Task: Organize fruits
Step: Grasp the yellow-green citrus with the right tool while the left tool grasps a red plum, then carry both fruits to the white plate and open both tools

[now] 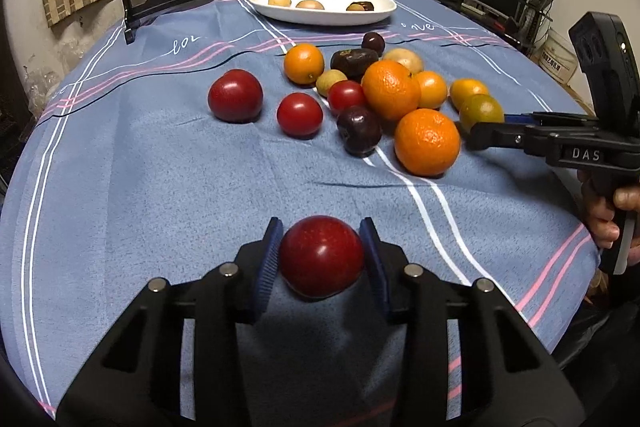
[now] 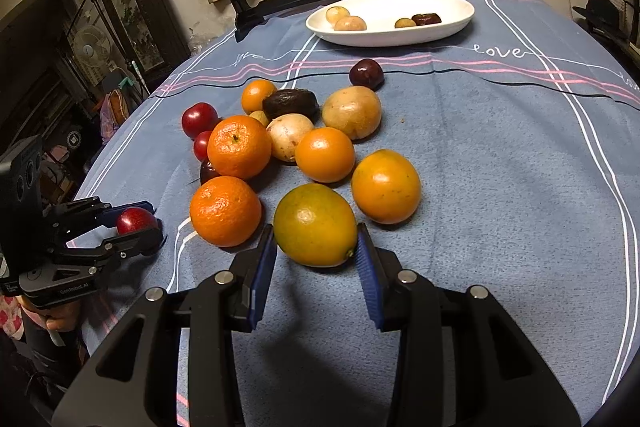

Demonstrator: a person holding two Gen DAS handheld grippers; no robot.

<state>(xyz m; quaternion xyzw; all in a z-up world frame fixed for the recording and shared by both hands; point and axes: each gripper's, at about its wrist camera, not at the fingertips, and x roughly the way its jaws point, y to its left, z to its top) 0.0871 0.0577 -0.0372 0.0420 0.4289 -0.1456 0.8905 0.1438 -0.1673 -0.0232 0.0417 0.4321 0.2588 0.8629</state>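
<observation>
Where the left gripper (image 1: pixel 321 255) is clamped on a red plum (image 1: pixel 321 255), the fruit's underside is hidden. A green-orange citrus (image 2: pixel 315 225) is pinched by the right gripper (image 2: pixel 316 255), just beside the fruit pile (image 2: pixel 280 143). Beyond that pile, the white dish (image 2: pixel 456 21) half-conceals small fruits that are hard to identify.

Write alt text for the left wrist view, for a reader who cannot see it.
The left hand-held gripper clamps a red plum between its blue pads above a blue tablecloth. Beyond lies a cluster of oranges, red and dark fruit, then a white oval dish holding a few small fruits. The right hand-held gripper reaches in from the right.
</observation>
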